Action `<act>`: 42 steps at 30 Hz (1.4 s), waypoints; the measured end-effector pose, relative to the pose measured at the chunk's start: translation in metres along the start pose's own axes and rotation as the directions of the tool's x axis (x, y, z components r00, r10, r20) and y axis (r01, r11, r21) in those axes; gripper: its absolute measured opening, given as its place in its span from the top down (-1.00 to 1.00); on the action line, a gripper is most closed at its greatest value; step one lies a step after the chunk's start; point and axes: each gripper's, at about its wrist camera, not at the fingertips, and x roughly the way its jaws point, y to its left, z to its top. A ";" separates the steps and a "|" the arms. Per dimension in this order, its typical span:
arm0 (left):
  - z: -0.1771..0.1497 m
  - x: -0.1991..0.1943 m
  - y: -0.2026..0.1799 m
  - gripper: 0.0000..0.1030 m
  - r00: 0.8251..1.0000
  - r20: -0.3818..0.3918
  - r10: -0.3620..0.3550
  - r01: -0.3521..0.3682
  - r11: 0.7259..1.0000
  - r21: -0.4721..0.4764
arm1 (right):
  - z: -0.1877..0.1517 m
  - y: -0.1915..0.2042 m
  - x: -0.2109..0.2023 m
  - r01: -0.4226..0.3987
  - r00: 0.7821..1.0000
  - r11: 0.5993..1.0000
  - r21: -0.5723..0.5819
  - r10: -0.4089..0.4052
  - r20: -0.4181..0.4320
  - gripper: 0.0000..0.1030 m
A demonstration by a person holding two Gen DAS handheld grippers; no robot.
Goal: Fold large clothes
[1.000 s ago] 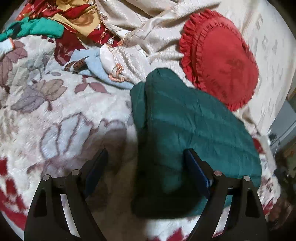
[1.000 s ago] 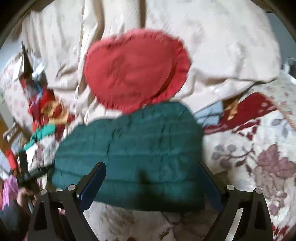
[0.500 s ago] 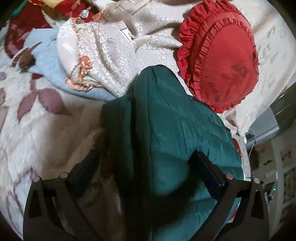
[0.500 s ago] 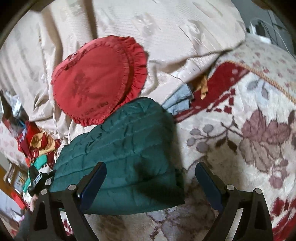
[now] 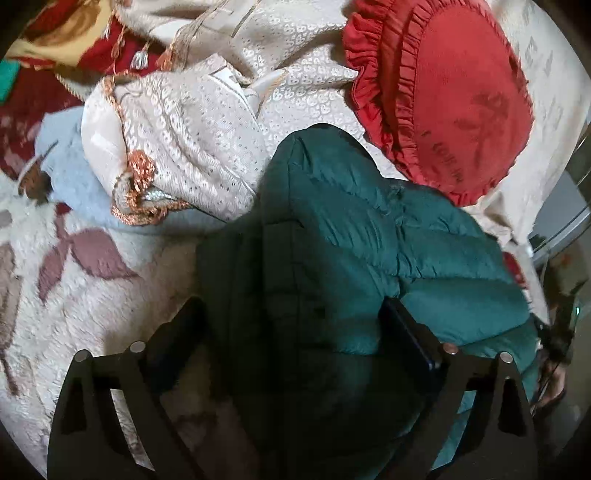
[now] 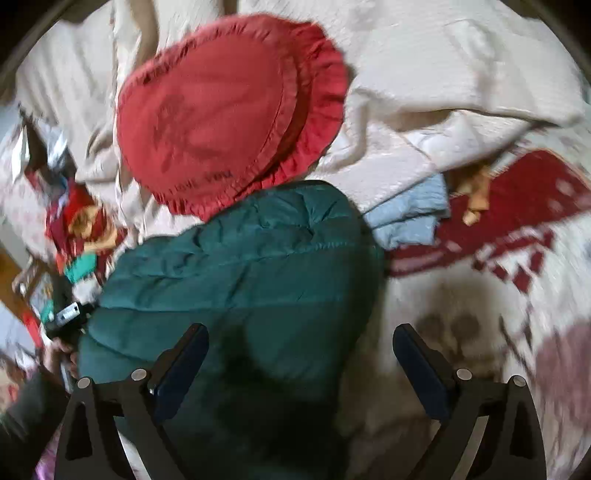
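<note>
A dark green quilted jacket point(image 5: 369, 236) lies folded into a thick bundle on the floral bed cover point(image 5: 74, 295). My left gripper point(image 5: 291, 317) is open and low over the jacket's near end, a finger on each side of its thick fold. In the right wrist view the same jacket point(image 6: 251, 266) fills the lower middle. My right gripper point(image 6: 301, 339) is open above the jacket's right edge, its left fingertip point(image 6: 192, 339) over the green cloth and its right one over the bed cover.
A red frilled heart cushion point(image 5: 454, 96) lies just beyond the jacket, also in the right wrist view point(image 6: 229, 110). A cream embroidered cloth point(image 5: 184, 140), a light blue garment point(image 6: 410, 214) and a heap of red and yellow clothes point(image 5: 74, 33) lie around it.
My left gripper has moved closer and lower over the jacket's near end. My right gripper has swung towards the jacket, so the green cloth now lies under its left finger.
</note>
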 end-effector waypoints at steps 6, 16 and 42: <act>-0.010 -0.003 0.005 -0.66 0.998 0.066 0.022 -0.022 1.000 -0.004 | 0.006 -0.053 0.057 -0.182 0.978 0.972 0.149 0.195 -0.075 -1.00; -0.004 0.000 0.001 -0.58 0.997 0.061 0.038 -0.038 0.999 0.001 | 0.022 -0.058 0.085 -0.363 0.922 0.920 0.150 0.378 -0.086 -0.85; -0.073 -0.167 -0.058 0.59 0.991 0.133 -0.008 0.004 1.000 0.026 | -0.011 0.066 -0.122 -0.136 0.977 0.976 -0.172 0.161 0.141 0.44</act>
